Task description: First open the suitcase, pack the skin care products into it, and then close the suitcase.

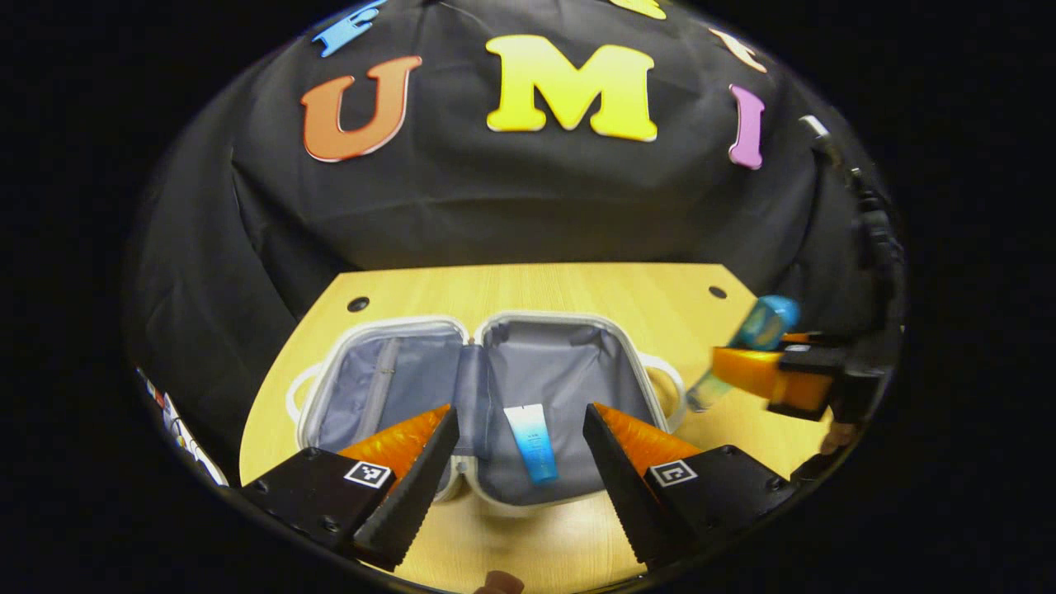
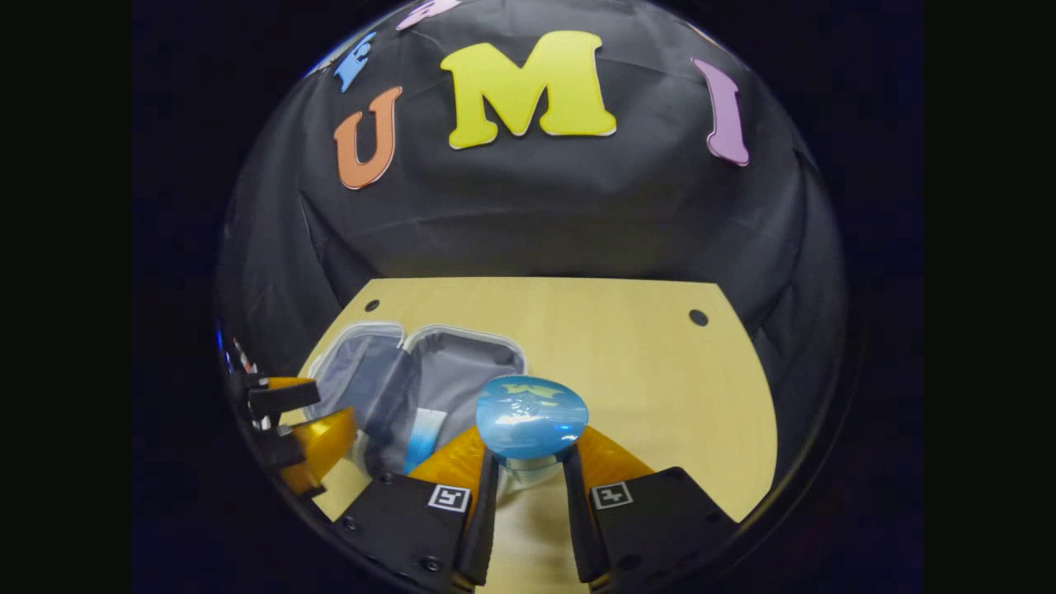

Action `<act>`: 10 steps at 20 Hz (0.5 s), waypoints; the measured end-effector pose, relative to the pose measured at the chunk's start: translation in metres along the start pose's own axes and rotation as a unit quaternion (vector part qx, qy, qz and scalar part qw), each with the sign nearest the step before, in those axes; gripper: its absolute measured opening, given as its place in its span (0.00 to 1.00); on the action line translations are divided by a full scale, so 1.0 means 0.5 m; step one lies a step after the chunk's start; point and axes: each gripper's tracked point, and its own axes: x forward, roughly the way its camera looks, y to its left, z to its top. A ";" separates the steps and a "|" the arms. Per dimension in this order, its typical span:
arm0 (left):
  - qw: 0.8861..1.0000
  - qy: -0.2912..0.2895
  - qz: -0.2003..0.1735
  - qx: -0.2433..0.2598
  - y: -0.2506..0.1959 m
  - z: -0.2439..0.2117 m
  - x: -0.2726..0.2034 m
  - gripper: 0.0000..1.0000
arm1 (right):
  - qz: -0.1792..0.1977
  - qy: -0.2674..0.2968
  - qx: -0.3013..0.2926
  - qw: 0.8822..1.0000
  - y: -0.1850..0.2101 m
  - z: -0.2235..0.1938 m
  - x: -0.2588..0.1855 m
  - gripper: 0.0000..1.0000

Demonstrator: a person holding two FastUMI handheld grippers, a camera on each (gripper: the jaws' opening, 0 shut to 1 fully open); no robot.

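Note:
The small white suitcase [image 1: 495,326] lies wide open on the wooden table [image 1: 577,289], grey lining up. A white-and-blue tube [image 1: 531,441] lies in its right half. My left gripper [image 1: 521,437] hovers open just in front of the case, fingers either side of the tube but apart from it. At the right of the left gripper view, my right gripper [image 1: 747,375] holds a clear bottle with a blue cap [image 1: 763,323] above the table beside the case. In the right gripper view, the right gripper [image 2: 528,470] is shut on that bottle [image 2: 532,417], cap facing the camera, with the suitcase [image 2: 458,346] to its left.
The table has a round hole near each far corner [image 1: 358,304] [image 1: 717,291]. The suitcase's looped handles [image 1: 670,384] stick out at its sides. A fingertip [image 1: 499,583] shows at the bottom edge. Bare tabletop [image 2: 660,388] stretches to the right of the case.

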 end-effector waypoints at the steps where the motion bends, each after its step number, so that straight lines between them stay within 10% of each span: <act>1: 1.000 -0.022 -0.001 -0.004 0.010 0.012 -0.032 0.98 | 0.006 0.010 0.000 1.000 0.026 -0.008 0.016 0.36; 10: 0.991 -0.126 0.032 -0.012 0.177 0.000 -0.152 0.97 | -0.015 0.166 -0.011 0.986 0.142 -0.179 0.129 0.34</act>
